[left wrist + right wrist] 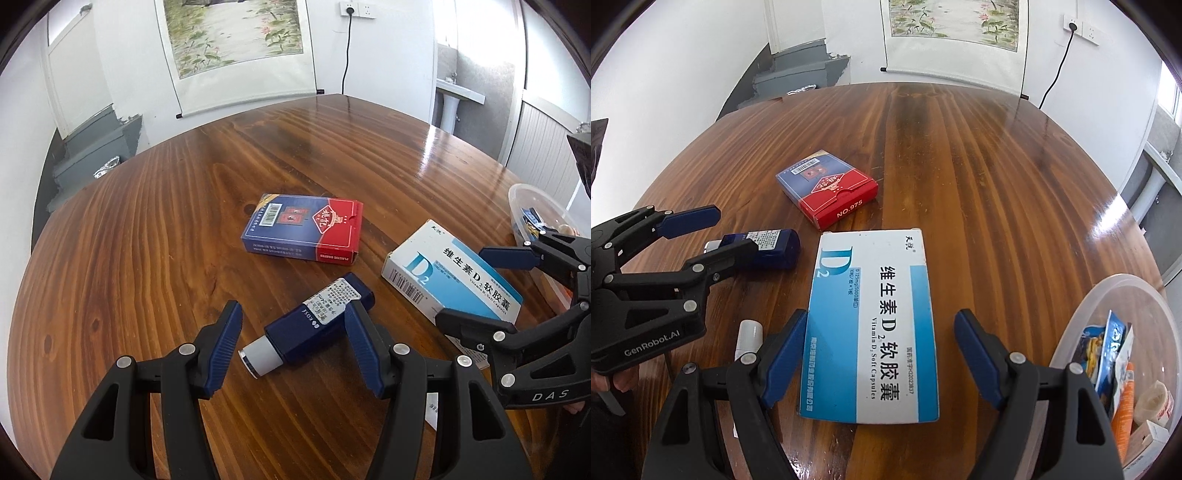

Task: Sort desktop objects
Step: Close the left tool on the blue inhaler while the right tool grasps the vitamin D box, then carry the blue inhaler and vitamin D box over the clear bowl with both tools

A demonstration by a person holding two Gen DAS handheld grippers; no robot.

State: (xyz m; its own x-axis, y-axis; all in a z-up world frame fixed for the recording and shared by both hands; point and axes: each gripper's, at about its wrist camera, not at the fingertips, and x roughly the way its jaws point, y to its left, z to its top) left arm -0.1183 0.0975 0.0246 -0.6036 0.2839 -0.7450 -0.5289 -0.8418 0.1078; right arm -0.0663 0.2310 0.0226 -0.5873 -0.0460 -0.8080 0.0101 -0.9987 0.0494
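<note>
Both grippers stand with their fingers spread and grasp nothing. On the left gripper [293, 345], the blue pads straddle a dark blue bottle [314, 325] that lies on its side on the wooden table [147, 229], its white cap [258, 356] pointing back toward the gripper. Whether the right-hand pad already touches the bottle's body cannot be told; the left-hand pad stands clear of it. On the right gripper [879, 360], the fingers bracket the near end of a blue and white medicine box [871, 325] that lies flat; one pad sits just beside the box's left edge, the other stands apart from its right edge.

A red and blue card pack [303, 232] lies beyond the tips of both grippers, untouched. A clear plastic bowl [1082, 317] that already holds small packets sits to the right of the right gripper.

The step in hand appears to be the approach for a pickup. The next move likely calls for lowering each gripper until the pads flank the item's sides, then closing squarely. The bowl is probably the destination.
</note>
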